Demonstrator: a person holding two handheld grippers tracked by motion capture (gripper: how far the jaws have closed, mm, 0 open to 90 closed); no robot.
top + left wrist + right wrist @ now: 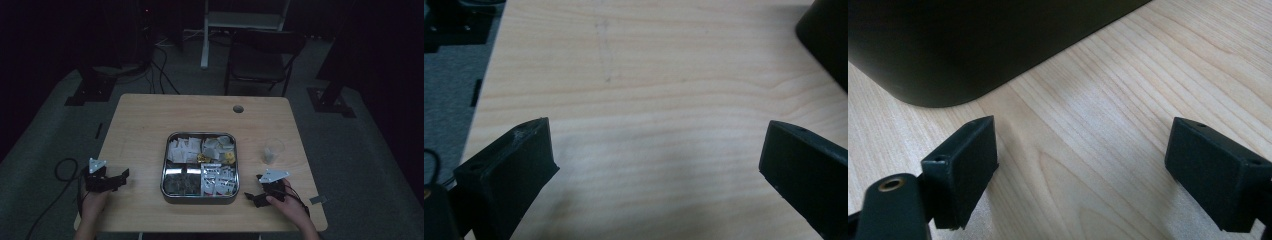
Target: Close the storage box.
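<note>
A square metal tray (200,196) with four compartments sits at the middle of the wooden table (145,120); white packets fill the two far compartments and the near right one, dark items the near left. My left gripper (120,178) rests near the table's left front edge, jaws open and empty, as the left gripper view (654,150) confirms over bare wood. My right gripper (253,196) lies at the front right, just right of the tray, open and empty (1083,150). The tray's dark wall (958,45) looms close ahead in the right gripper view.
A small clear plastic cup (273,151) stands right of the tray. A round cable hole (238,108) sits near the table's far edge. A folding chair (262,57) and cables lie on the floor beyond. The tray's corner (826,35) shows at upper right in the left gripper view.
</note>
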